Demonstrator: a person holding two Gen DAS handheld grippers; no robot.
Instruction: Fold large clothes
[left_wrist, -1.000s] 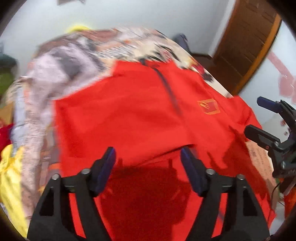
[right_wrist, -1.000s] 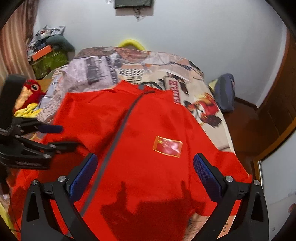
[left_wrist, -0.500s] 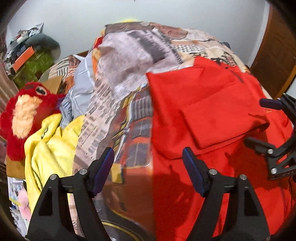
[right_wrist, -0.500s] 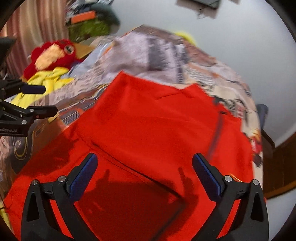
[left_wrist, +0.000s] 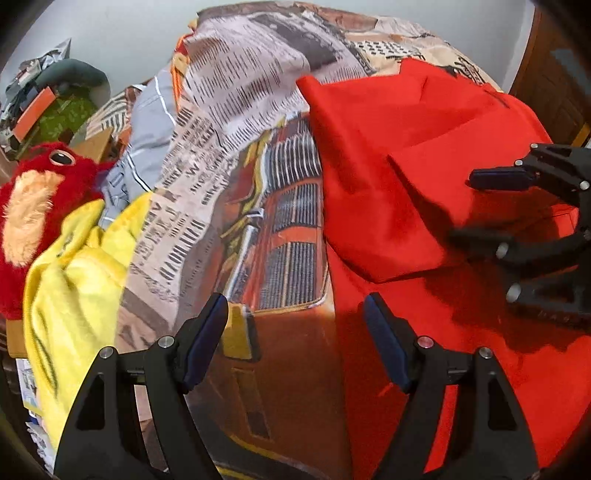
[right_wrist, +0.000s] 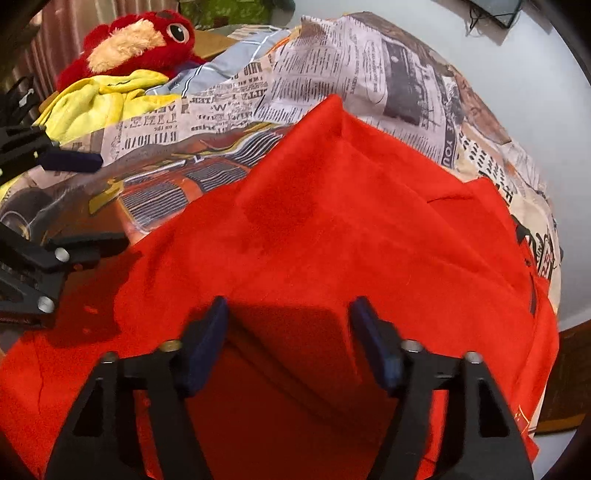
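Observation:
A large red jacket lies spread on a bed, one sleeve folded across its body. My left gripper hangs open over the jacket's left edge, one finger above the bedsheet and the other above red cloth, with nothing gripped. My right gripper points down at the jacket. Its jaws are closing and straddle a straight fold edge of the red cloth, which the pads do not press. Each gripper shows in the other's view: the right gripper at the right edge, the left gripper at the left edge.
A newspaper and car print bedsheet covers the bed. At its left lie a yellow cloth, a red plush toy and a grey striped cloth. Clutter sits at the back left, a wooden door at the right.
Both grippers have swung from the jacket's front to its left side and sunk closer to it. The right jaws have narrowed over the sleeve's fold. The left jaws keep their width.

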